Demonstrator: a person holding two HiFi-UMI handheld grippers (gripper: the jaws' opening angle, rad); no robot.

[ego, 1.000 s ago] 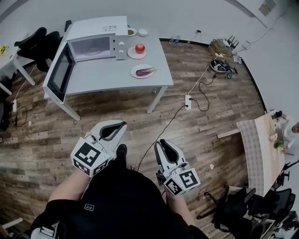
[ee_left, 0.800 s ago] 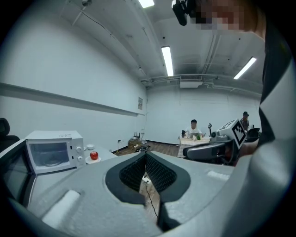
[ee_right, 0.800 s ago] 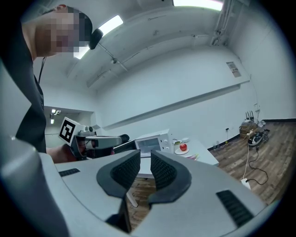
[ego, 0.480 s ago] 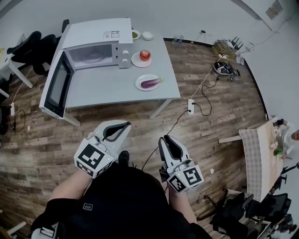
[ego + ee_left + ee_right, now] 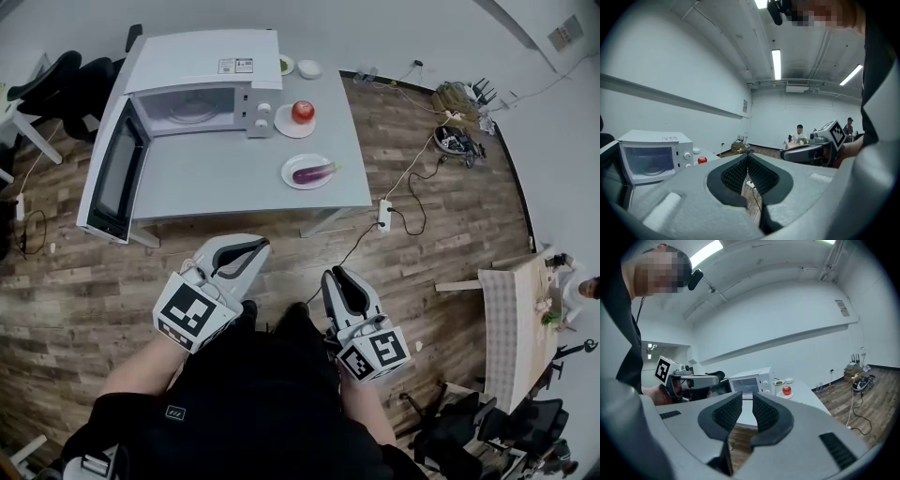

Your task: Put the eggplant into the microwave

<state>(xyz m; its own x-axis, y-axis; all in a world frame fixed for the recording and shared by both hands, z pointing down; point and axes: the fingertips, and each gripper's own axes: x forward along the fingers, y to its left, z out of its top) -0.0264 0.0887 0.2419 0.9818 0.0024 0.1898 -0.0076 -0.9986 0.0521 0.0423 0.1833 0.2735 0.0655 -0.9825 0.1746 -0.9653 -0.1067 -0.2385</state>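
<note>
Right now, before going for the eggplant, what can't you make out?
Eggplant: tiny in the head view; in the left gripper view it is behind the left gripper.
Bowl beside the microwave: contents too small to tell, head view.
Label on the microwave's top: too small to read, head view.

A grey surface (image 5: 216, 178) stands on a wooden floor (image 5: 94, 281). At its back left sits a white microwave (image 5: 202, 70), door (image 5: 112, 173) swung open past the left edge. A small plate (image 5: 284, 128) lies just beside the microwave's right side, a second plate (image 5: 291, 170) nearer the front right corner. Two little bowls (image 5: 308, 68) stand at the back edge. A power strip (image 5: 385, 214) lies on the floor to the right
</note>
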